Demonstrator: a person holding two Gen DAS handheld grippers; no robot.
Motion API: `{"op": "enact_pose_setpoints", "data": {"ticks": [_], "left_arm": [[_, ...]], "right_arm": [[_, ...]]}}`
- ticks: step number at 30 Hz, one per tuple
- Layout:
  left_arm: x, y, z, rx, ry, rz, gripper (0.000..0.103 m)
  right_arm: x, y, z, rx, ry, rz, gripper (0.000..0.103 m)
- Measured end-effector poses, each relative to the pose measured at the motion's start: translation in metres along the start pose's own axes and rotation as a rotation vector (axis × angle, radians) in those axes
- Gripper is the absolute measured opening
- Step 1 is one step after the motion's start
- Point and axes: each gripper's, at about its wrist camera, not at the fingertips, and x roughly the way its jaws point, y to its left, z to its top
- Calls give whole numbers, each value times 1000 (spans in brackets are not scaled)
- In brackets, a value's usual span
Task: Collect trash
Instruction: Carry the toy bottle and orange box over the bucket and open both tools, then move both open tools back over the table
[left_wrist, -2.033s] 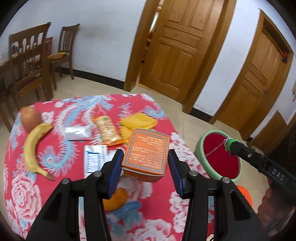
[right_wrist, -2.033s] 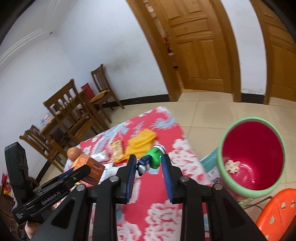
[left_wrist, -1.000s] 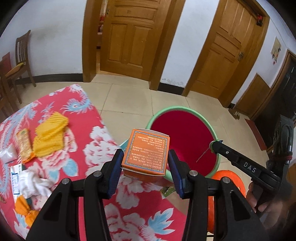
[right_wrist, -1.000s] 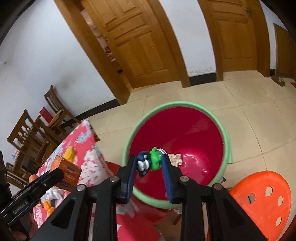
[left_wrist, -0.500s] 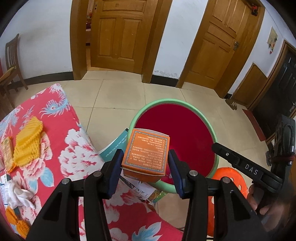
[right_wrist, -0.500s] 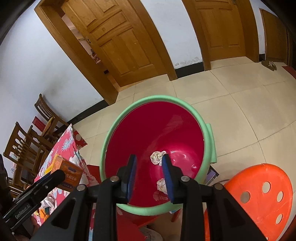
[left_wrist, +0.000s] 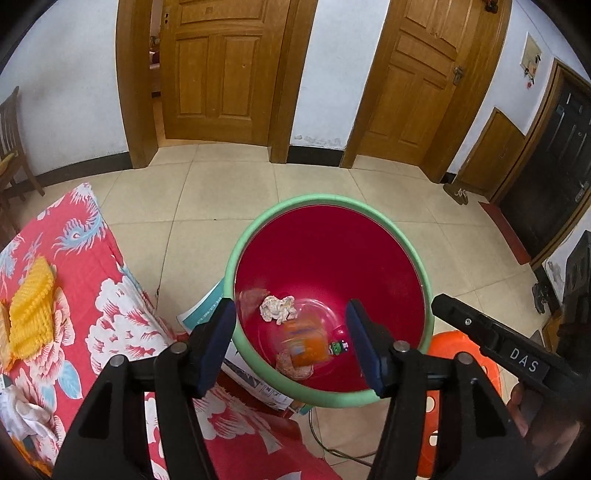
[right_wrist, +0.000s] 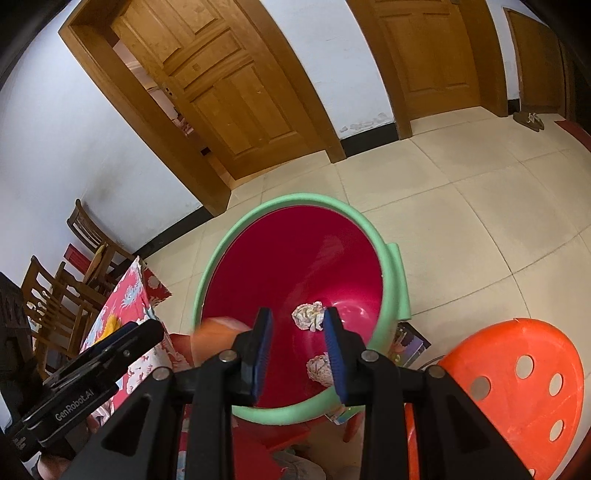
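Bin (left_wrist: 413, 258) | orange box (left_wrist: 304, 341) blurred inside, below parted left tongs (left_wrist: 291, 341)

The orange box (left_wrist: 304, 341) in the bin (left_wrist: 236, 258) is a motion-blurred smear. The stool (left_wrist: 461, 343) is mostly hidden behind gripper arms; the tablecloth (left_wrist: 92, 277) runs off the left edge.

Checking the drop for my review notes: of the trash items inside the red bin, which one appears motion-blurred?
The orange cardboard box: smeared, while the white crumpled paper ball and small green item look sharp.
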Motion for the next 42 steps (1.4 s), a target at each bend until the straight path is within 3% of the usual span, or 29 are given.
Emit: {"op": "enact_pose_setpoints", "data": {"ticks": [7, 16, 26, 42], "left_arm": [[-16, 9, -3, -32, -13, 9, 62], [-49, 38, -17, -104, -42, 52, 62], [-94, 84, -45, -210, -82, 142, 63], [-148, 151, -103, -353, -100, 279, 65]], "right_arm": [[-5, 1, -1, -1, -7, 11, 33], [-14, 16, -7, -20, -9, 60, 45], [-24, 46, -19, -58, -10, 124, 53], [-28, 95, -53, -135, 33, 209, 58]]}}
